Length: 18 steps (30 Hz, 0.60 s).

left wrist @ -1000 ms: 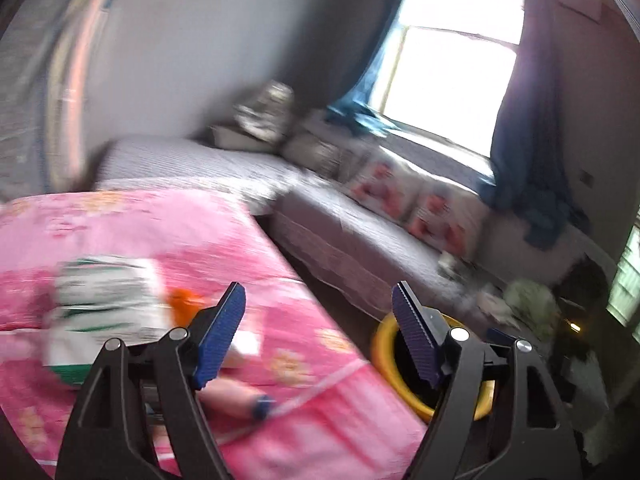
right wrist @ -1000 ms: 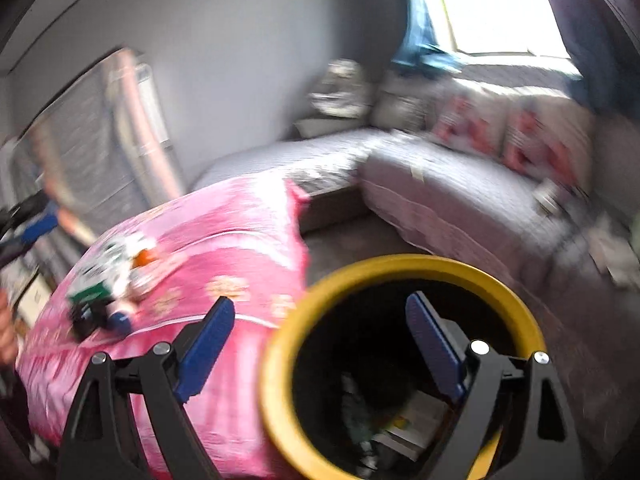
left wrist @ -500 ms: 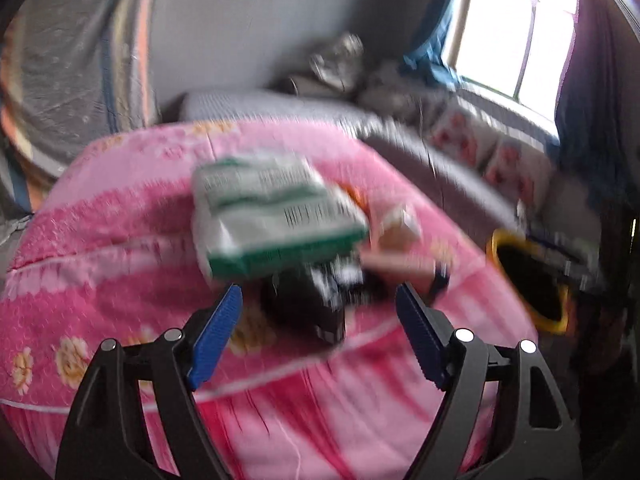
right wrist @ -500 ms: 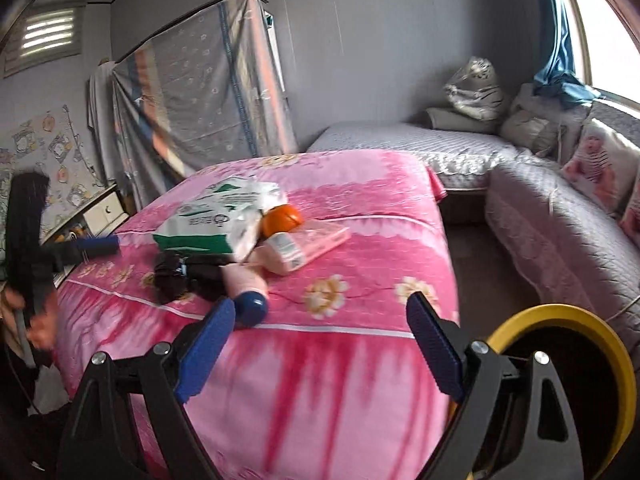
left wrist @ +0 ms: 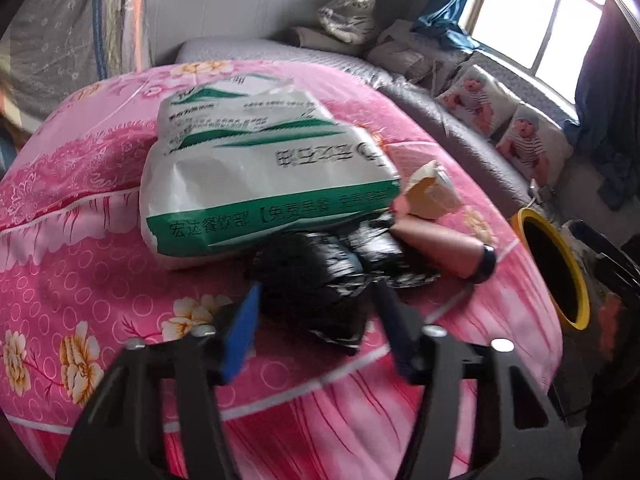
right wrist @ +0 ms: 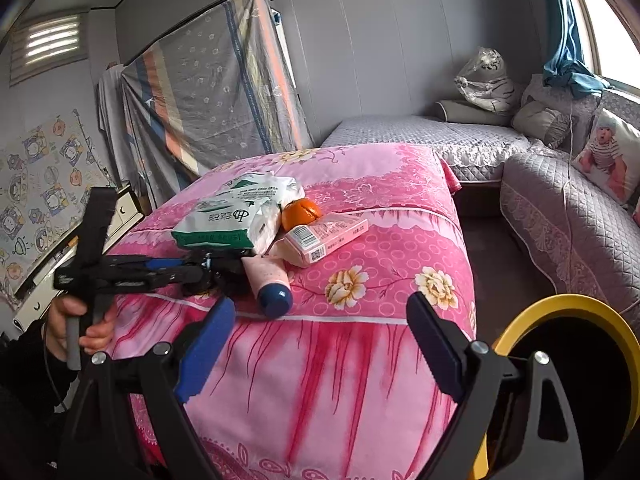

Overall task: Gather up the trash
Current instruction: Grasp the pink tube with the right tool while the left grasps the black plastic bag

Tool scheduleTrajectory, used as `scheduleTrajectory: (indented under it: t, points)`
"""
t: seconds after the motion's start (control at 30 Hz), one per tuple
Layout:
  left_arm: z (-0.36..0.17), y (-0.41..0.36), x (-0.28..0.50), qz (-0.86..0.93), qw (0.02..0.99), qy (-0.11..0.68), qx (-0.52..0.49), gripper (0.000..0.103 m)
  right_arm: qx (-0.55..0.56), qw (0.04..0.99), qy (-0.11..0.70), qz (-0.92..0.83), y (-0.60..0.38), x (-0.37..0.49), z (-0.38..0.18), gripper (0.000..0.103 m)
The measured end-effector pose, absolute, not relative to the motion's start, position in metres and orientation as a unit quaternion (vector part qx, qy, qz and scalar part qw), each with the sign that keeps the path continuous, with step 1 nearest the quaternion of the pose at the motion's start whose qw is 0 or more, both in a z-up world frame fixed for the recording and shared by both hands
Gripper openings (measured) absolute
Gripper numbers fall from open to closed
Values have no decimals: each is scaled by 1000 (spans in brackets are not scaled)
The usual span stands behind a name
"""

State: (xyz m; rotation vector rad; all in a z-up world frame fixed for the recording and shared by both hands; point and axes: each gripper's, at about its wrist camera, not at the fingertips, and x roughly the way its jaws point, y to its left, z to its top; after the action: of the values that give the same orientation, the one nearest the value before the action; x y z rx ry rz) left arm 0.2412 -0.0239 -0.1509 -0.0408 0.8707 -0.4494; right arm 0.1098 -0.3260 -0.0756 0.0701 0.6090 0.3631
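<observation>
On the pink flowered cover lies a crumpled black plastic bag, in front of a white-and-green bag. My left gripper straddles the black bag. Its jaws are closing, and I see no firm pinch. A pink tube with a blue cap, an orange and a pink box lie beside them. In the right wrist view the left gripper reaches in from the left, held by a hand. My right gripper hangs open and empty before the cover's front edge.
A yellow-rimmed bin stands on the floor right of the pink cover, also in the left wrist view. Grey quilted sofas with cushions run along the window wall. A draped wardrobe stands behind.
The left gripper swung from the bin toward the trash pile, dropped close over the black bag, and its jaws narrowed. The right gripper swung from above the bin to face the cover, then held still.
</observation>
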Motion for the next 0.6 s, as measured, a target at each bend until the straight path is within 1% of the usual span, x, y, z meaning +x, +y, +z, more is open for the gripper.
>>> scheduleTrajectory:
  t: [0.03, 0.1, 0.2, 0.3, 0.47, 0.6]
  points:
    - [-152, -23, 243, -213, 881, 421, -23, 41, 31, 937, 298, 181, -324, 110, -76, 84]
    - [-152, -21, 242, -214, 882, 419, -28, 32, 25, 935, 298, 189, -320, 110, -76, 84]
    - [-148, -18, 234, -211, 888, 408, -26, 24, 3, 931, 305, 201, -304, 118, -78, 84]
    - [-142, -12, 224, -209, 892, 400, -32, 21, -17, 923, 317, 216, -288, 131, -83, 84]
    - [-122, 9, 198, -214, 905, 362, -60, 21, -57, 908, 344, 232, -259, 160, -93, 83]
    - [-105, 32, 178, -210, 917, 328, -89, 21, -86, 897, 367, 232, -239, 178, -106, 75]
